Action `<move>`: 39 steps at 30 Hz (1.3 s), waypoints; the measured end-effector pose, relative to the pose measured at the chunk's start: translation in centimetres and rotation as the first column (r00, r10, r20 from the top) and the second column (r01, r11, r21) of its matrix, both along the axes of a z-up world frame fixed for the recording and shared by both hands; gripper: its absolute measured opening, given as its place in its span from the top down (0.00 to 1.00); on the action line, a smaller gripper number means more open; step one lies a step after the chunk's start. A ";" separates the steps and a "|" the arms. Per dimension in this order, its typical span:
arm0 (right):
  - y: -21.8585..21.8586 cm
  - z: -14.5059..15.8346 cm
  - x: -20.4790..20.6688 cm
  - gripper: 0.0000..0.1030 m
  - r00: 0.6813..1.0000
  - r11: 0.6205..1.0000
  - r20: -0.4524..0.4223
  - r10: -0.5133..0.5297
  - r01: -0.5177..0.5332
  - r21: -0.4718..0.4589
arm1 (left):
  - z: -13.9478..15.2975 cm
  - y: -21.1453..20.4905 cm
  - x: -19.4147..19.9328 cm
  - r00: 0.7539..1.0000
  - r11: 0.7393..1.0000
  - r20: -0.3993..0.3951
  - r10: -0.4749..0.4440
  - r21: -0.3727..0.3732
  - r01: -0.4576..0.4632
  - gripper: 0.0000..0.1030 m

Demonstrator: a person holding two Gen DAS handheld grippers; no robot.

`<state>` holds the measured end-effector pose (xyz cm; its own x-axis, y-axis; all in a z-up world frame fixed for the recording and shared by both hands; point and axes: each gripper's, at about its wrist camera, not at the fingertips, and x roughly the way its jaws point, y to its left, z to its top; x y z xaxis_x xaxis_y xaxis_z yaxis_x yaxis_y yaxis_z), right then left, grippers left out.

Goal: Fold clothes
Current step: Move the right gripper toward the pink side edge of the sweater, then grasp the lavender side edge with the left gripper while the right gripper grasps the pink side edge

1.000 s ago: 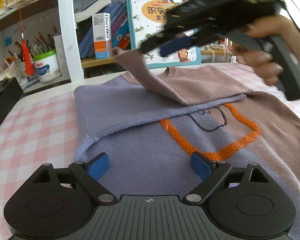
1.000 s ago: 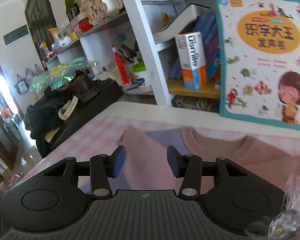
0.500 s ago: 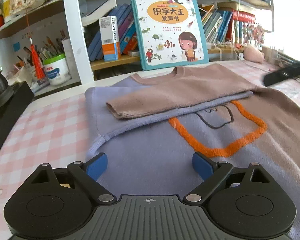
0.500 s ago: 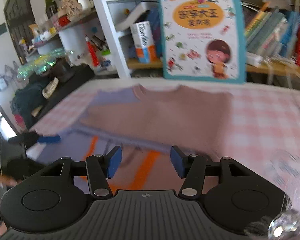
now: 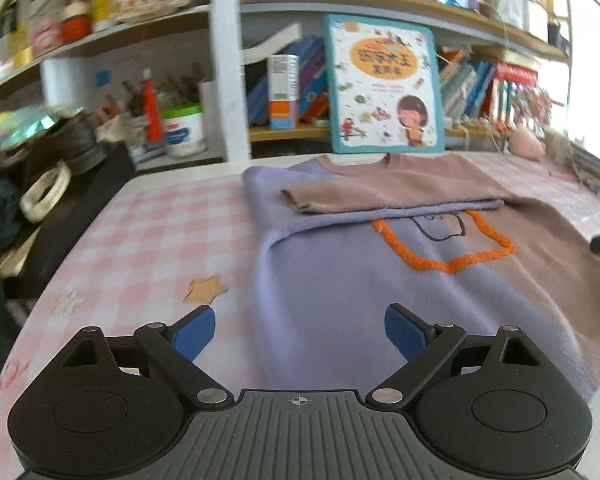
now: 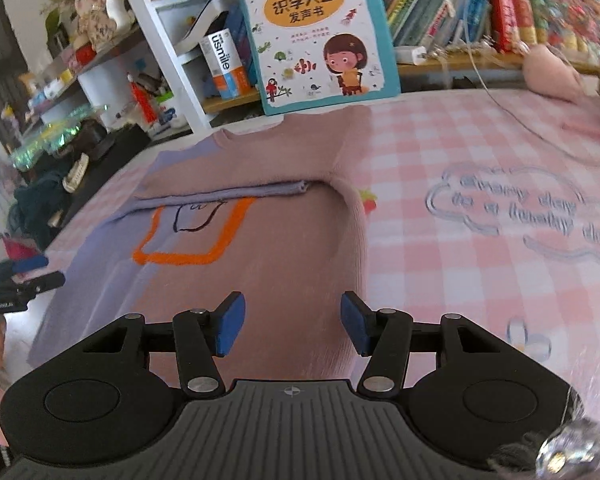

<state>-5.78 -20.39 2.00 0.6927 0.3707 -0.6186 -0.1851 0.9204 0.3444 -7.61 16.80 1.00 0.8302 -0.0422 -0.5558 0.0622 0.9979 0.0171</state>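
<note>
Lilac-and-mauve knit sweater with orange outline [image 5: 340, 280] lies flat on the pink checked tablecloth [image 5: 148, 232] — both sleeves folded across the far chest. Body unfolded. Left gripper [image 5: 300, 332] and right gripper [image 6: 292, 326] — spread wide, empty, at near hem.

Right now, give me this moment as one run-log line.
stage: sleeves folded across chest | left gripper: jaws open, empty, over hem | right gripper: jaws open, empty | sweater: flat on checked tablecloth
</note>
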 end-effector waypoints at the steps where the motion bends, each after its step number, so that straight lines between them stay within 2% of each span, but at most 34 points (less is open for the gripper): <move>1: -0.1 -0.1 -0.5 0.52 1.000 1.000 0.003 -0.007 0.006 0.010 | 0.0 0.3 -0.5 1.000 1.000 0.001 0.013 -0.013 -0.013 0.09; 6: -0.4 -0.3 -2.9 0.52 0.999 0.999 0.030 -0.044 0.044 0.018 | -0.4 1.4 -2.9 0.999 0.993 -0.023 0.026 -0.111 -0.028 0.10; 9: -0.7 -0.9 -3.9 0.52 0.997 0.998 0.032 -0.069 0.068 0.007 | -0.9 1.1 -4.0 0.999 0.992 -0.054 -0.007 -0.127 0.000 0.23; 11: -1.0 -1.4 -4.2 0.53 0.996 0.997 0.036 -0.081 0.081 0.017 | -1.2 0.9 -4.7 0.997 0.991 -0.075 -0.025 -0.137 0.014 0.37; 13: -1.4 -1.7 -4.4 0.55 0.995 0.995 0.043 -0.090 0.088 0.037 | -1.4 1.1 -4.8 0.995 0.986 -0.097 -0.021 -0.165 0.004 0.46; 15: -1.6 -1.8 -4.1 0.59 0.994 0.995 0.049 -0.095 0.093 0.048 | -1.5 1.2 -4.9 0.995 0.984 -0.096 -0.005 -0.180 -0.012 0.49; 17: -1.6 -2.0 -3.7 0.69 0.994 0.994 0.055 -0.097 0.095 0.053 | -1.6 1.1 -4.8 0.996 0.981 -0.094 0.007 -0.195 -0.026 0.50; 20: -1.6 -2.1 -3.0 0.78 0.994 0.994 0.065 -0.089 0.084 0.066 | -1.7 0.7 -4.5 0.996 0.981 -0.088 0.006 -0.195 -0.023 0.51; 21: -1.7 -2.0 -3.0 0.80 0.994 0.993 0.066 -0.082 0.075 0.095 | -1.7 0.5 -4.3 0.996 0.981 -0.086 0.006 -0.192 -0.022 0.55; 23: -1.8 -1.7 -2.9 0.86 0.995 0.987 0.070 -0.068 0.057 0.152 | -1.8 0.3 -3.8 0.996 0.982 -0.089 0.022 -0.183 -0.038 0.87; 24: -1.8 -1.5 -2.8 0.87 0.996 0.982 0.072 -0.061 0.047 0.181 | -1.8 0.4 -3.6 0.995 0.982 -0.092 0.029 -0.186 -0.046 0.89; 26: -2.0 -1.2 -2.7 0.88 0.996 0.971 0.077 -0.048 0.029 0.238 | -1.5 0.8 -3.5 0.996 0.971 -0.086 0.024 -0.236 -0.044 0.97; 29: -2.1 -0.7 -2.6 0.88 0.996 0.947 0.085 -0.029 0.000 0.321 | -0.7 1.0 -3.9 0.999 0.946 -0.048 -0.006 -0.323 -0.010 0.97; 32: -2.0 -0.4 -2.4 0.89 0.996 0.925 0.085 0.006 -0.038 0.377 | -0.7 1.1 -3.7 0.997 0.935 -0.067 -0.027 -0.356 0.001 0.95; 36: -1.2 -1.1 -2.3 0.84 1.000 0.959 0.031 0.003 -0.012 0.282 | -1.7 2.3 -3.6 0.992 0.916 -0.126 0.003 -0.398 -0.053 0.87; 38: -1.6 -1.6 -2.5 0.72 1.000 0.960 0.011 -0.015 0.011 0.279 | -2.1 2.8 -3.9 0.990 0.901 -0.144 -0.003 -0.430 -0.060 0.74; 39: -1.9 -1.8 -2.7 0.69 1.000 0.959 0.004 -0.023 0.021 0.283 | -2.2 3.0 -4.1 0.988 0.894 -0.153 -0.013 -0.445 -0.058 0.71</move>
